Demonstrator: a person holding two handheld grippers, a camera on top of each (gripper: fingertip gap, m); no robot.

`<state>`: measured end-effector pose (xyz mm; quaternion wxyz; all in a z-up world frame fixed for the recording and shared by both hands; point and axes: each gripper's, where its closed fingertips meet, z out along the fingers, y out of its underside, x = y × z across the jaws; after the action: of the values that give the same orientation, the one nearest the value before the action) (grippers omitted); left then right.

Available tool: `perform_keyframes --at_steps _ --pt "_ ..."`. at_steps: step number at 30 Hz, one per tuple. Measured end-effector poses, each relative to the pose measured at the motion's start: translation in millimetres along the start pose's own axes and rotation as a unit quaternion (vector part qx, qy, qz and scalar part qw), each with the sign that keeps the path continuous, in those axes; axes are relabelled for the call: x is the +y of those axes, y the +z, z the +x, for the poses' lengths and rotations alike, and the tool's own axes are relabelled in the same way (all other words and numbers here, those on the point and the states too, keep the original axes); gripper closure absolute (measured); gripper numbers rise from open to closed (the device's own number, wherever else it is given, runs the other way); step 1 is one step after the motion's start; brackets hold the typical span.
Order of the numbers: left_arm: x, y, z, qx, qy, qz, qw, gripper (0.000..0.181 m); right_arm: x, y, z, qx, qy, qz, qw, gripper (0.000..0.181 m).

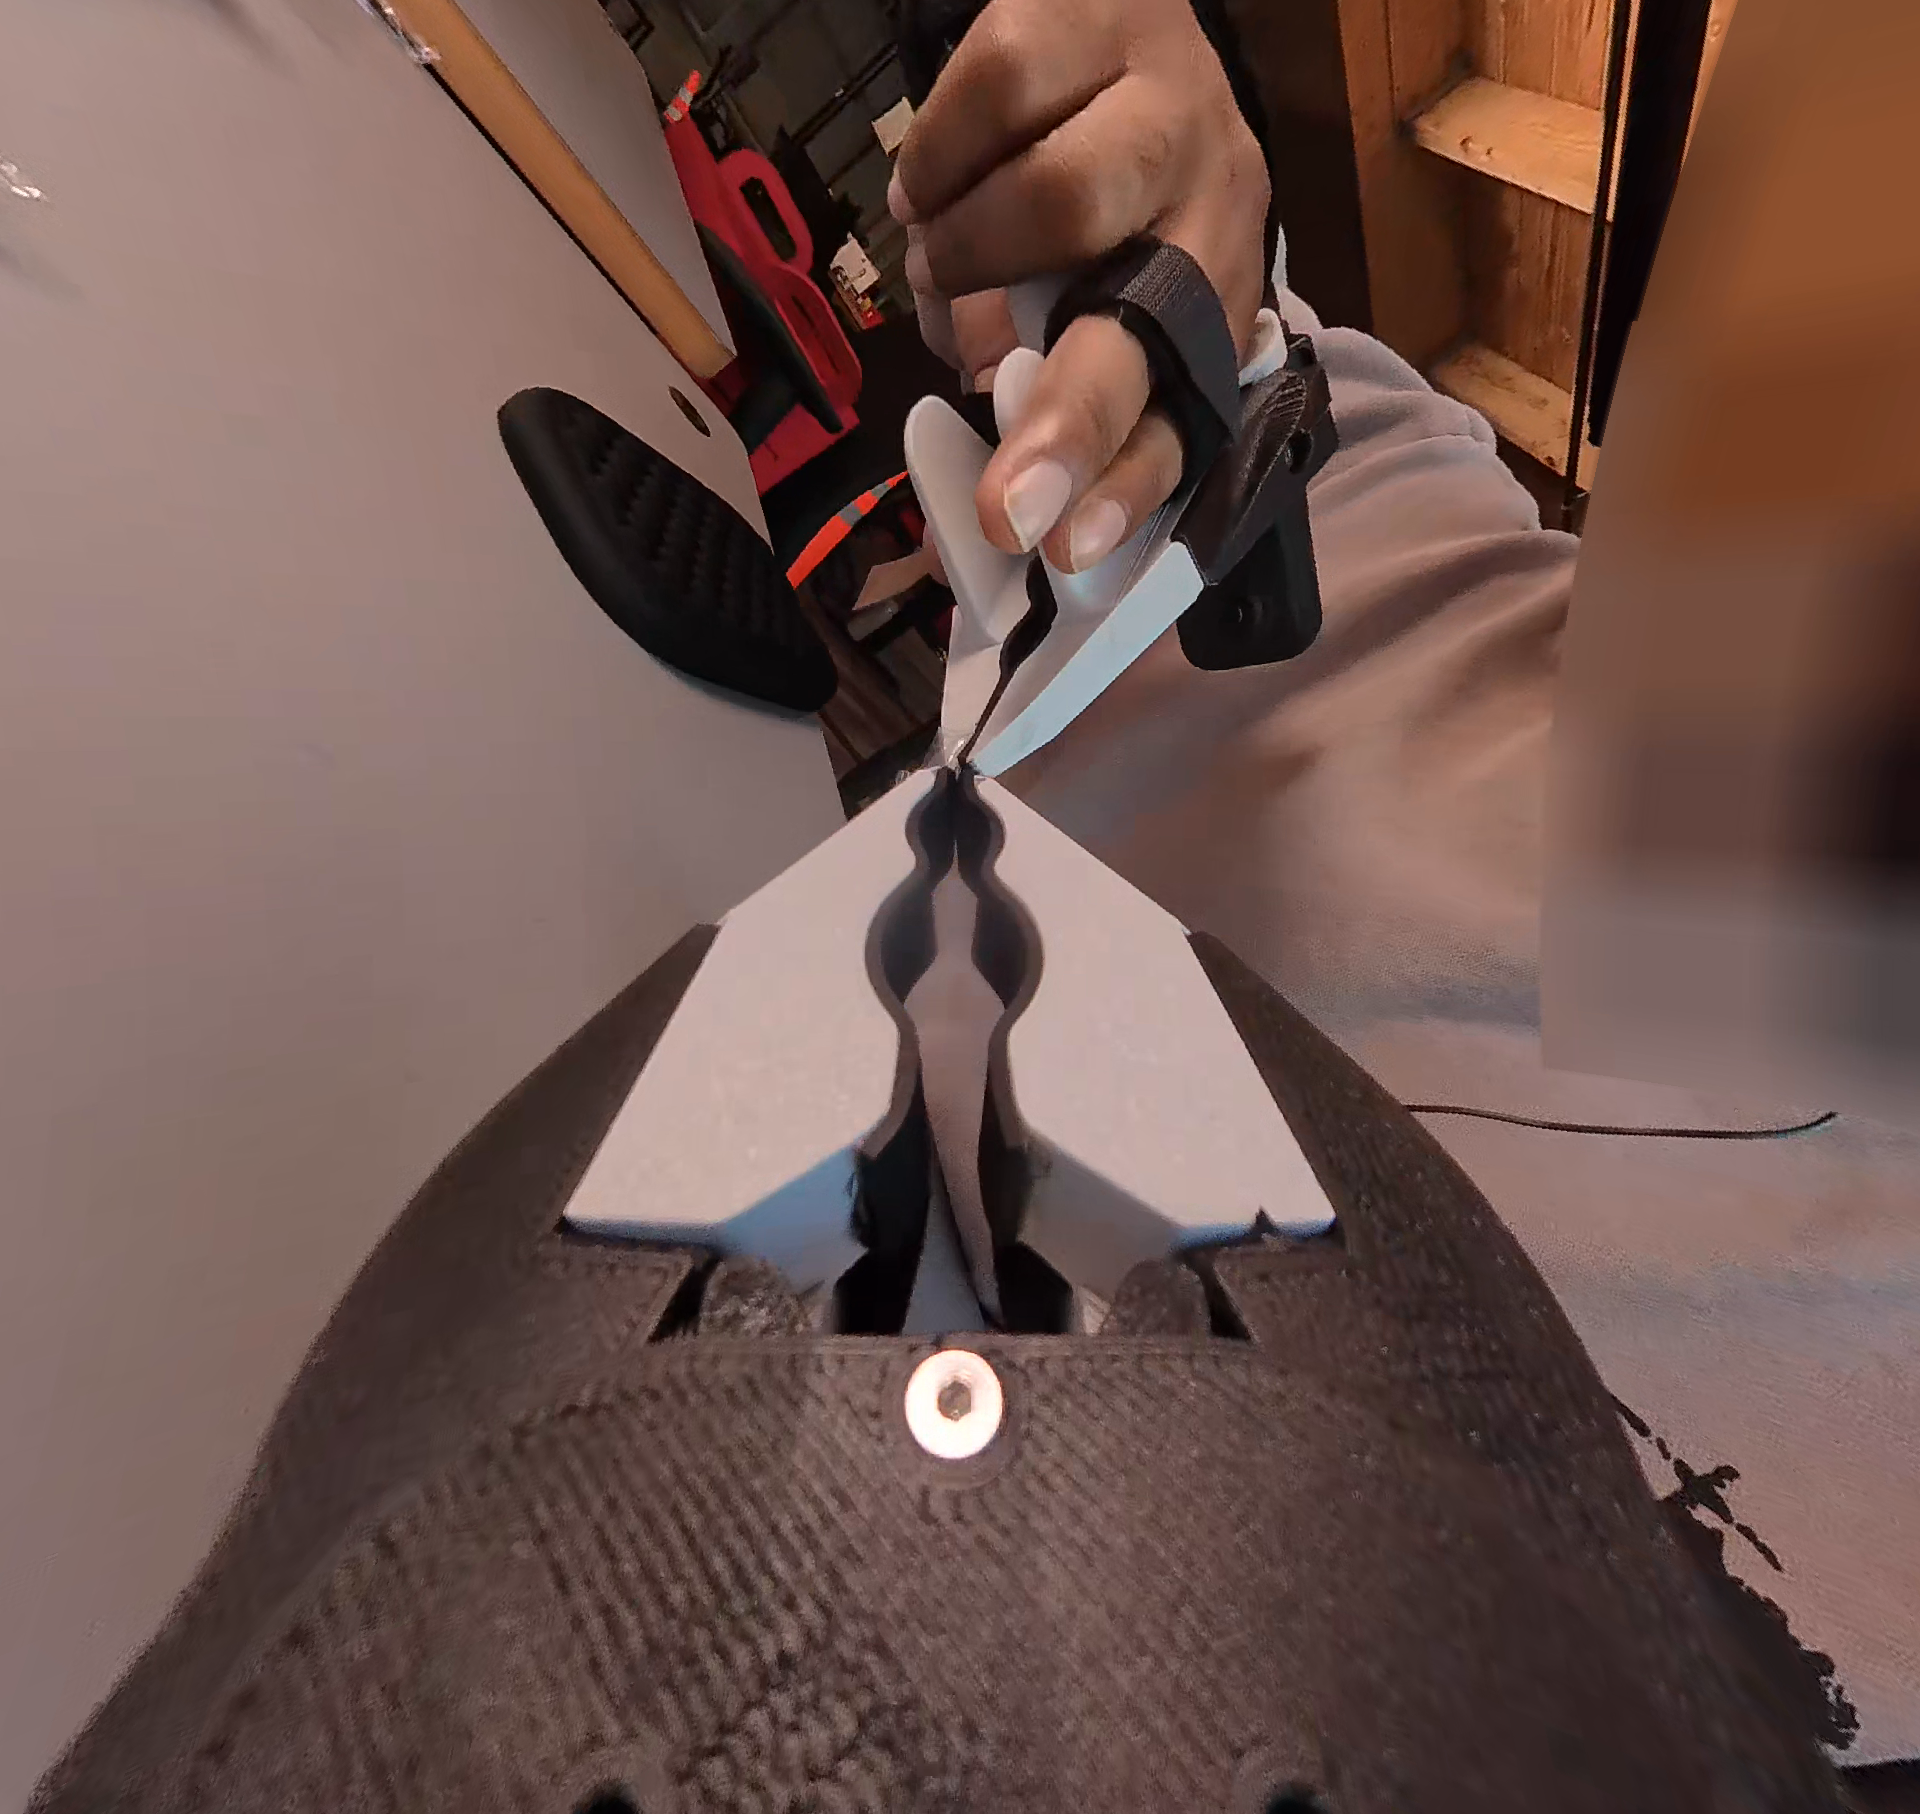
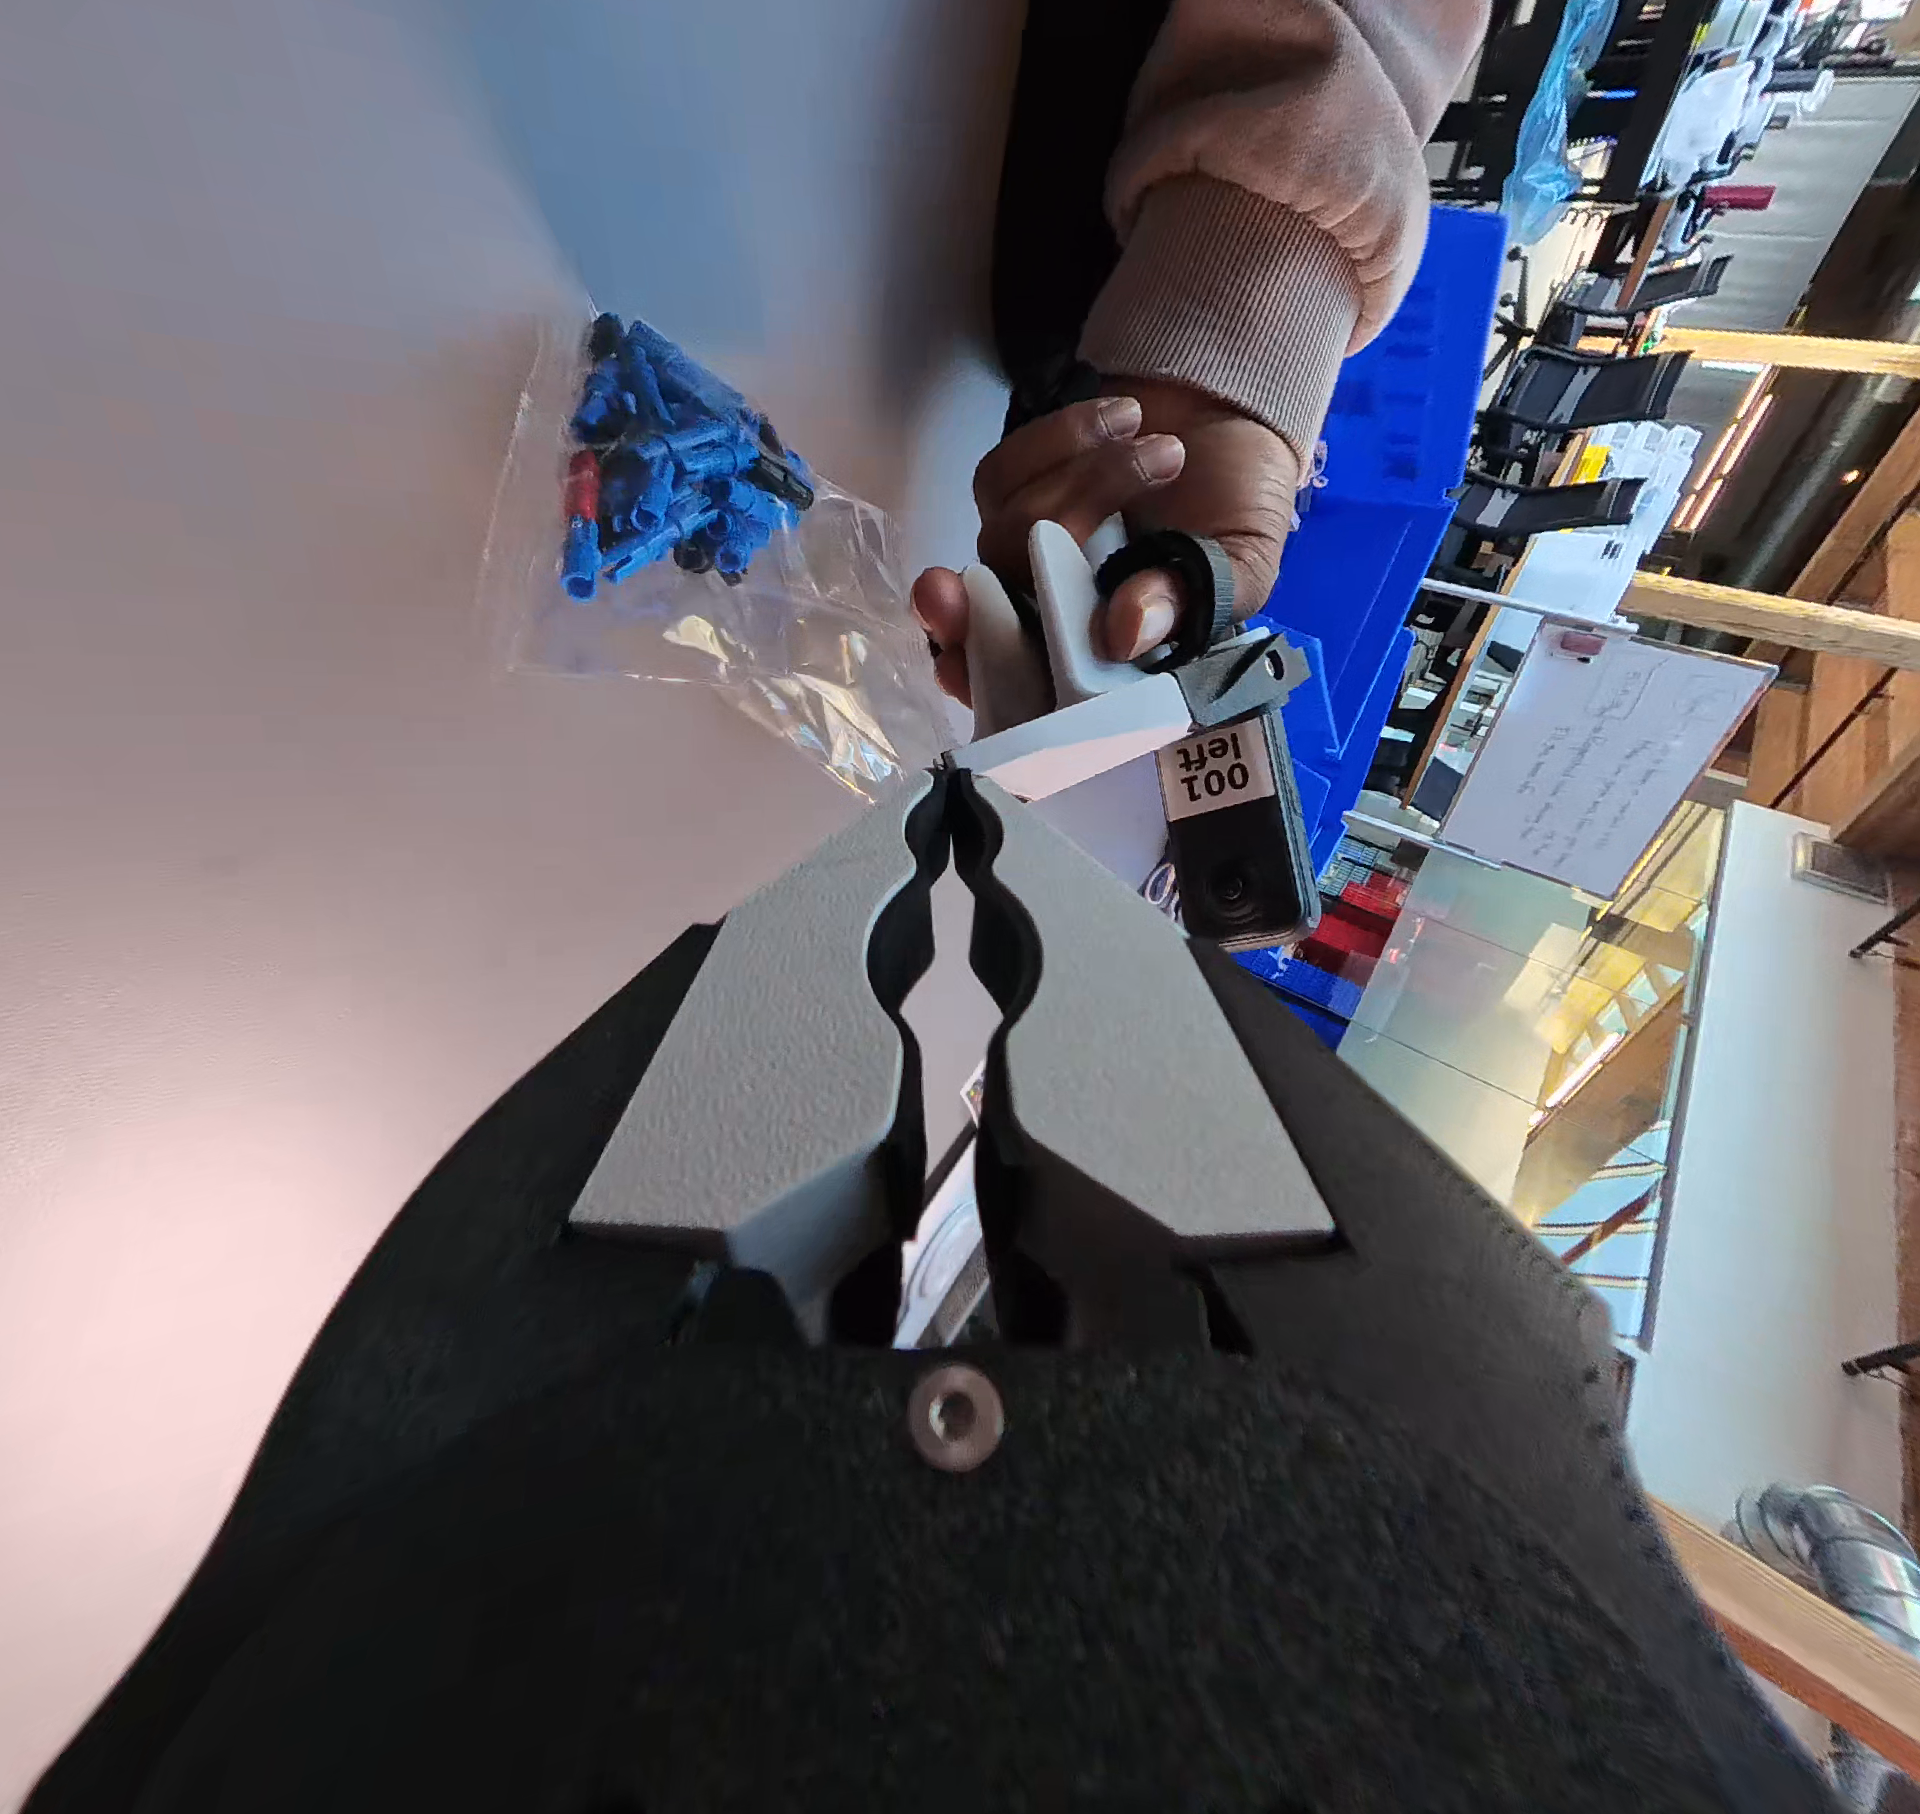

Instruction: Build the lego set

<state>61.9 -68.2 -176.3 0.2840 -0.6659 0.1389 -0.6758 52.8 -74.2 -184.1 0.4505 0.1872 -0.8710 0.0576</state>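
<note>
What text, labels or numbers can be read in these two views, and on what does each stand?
White sticker on the black camera of the left gripper: short black print, legible, but wording is not quoted here.
Whiteboard at the far right of the right wrist view: handwriting, too small to read.
Left wrist view: nothing legible.

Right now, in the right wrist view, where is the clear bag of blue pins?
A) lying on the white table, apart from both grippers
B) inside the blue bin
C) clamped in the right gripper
A: the clear bag lies flat on the white table, with neither the right gripper nor the left gripper touching it.
</note>
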Motion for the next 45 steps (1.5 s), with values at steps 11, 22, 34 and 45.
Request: perform_keyframes --at_steps 11,22,34,45 --pt "-6.2 -7.1 -3.7 -0.124 0.242 -0.003 0.962 0.172 13.3 -2.8 8.3 -0.040 0.565 0.168 0.807 0.181" --pt "-11.4 -5.5 0.5 -0.120 0.275 0.008 0.954 0.181 13.2 -4.4 11.1 -0.056 0.624 0.210 0.751 0.181" --pt "-4.3 -0.8 -6.9 -0.139 0.233 -0.027 0.962 0.181 12.5 -2.5 -0.4 -0.117 0.604 0.166 0.771 0.174" --pt "-2.0 -0.3 -11.6 -0.153 0.226 -0.035 0.961 0.181 9.3 -2.1 -0.7 -0.135 0.582 0.147 0.788 0.181"
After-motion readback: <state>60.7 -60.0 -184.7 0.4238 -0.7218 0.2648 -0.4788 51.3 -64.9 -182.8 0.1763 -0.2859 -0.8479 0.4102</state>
